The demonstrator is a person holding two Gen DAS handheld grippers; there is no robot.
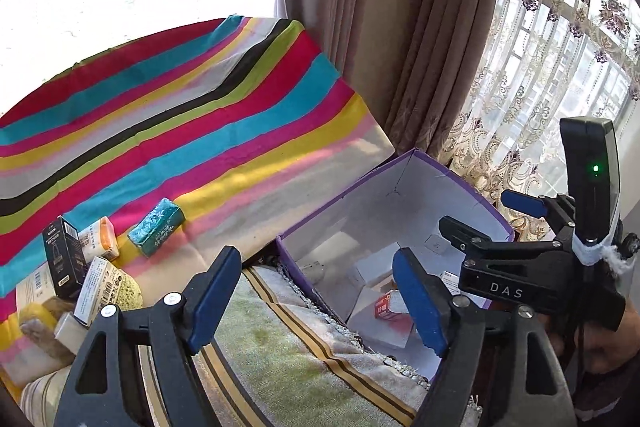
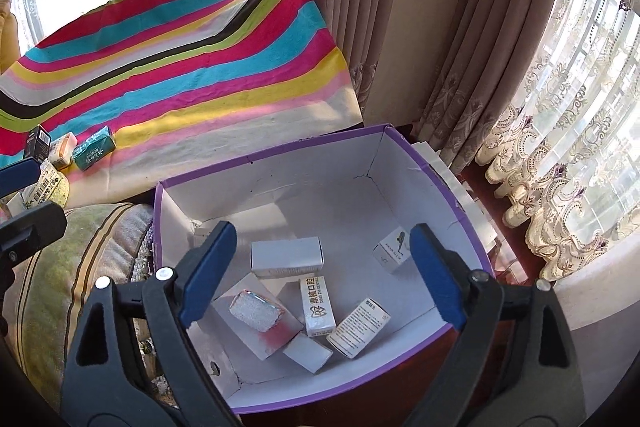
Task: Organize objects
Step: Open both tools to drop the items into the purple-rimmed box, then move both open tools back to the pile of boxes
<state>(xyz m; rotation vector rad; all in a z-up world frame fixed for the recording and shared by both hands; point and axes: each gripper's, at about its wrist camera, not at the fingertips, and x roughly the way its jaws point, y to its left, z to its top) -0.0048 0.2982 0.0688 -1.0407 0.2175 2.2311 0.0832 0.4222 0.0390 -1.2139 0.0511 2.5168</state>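
A purple box (image 2: 272, 151) with white walls holds several small cartons, among them a white carton (image 2: 286, 257), a silvery pad (image 2: 256, 311) and a printed carton (image 2: 318, 307). My right gripper (image 2: 322, 231) hangs over the box, open, with nothing between its blue pads. My left gripper (image 1: 316, 259) is open and bare too, above the box's left rim (image 1: 344, 195) and the cushion beside it. On the striped cloth to the left lie a teal packet (image 1: 157, 227), a black carton (image 1: 64, 257), an orange-and-white carton (image 1: 102, 239), a barcoded carton (image 1: 94, 291) and a yellow sponge (image 1: 128, 289).
A green, brown-striped cushion (image 1: 280, 355) lies between the cloth (image 1: 200, 115) and the box. Brown curtains (image 2: 460, 27) and lace drapes (image 2: 560, 187) hang behind and to the right of the box. A hand (image 1: 608, 343) holds the right gripper (image 1: 492, 215).
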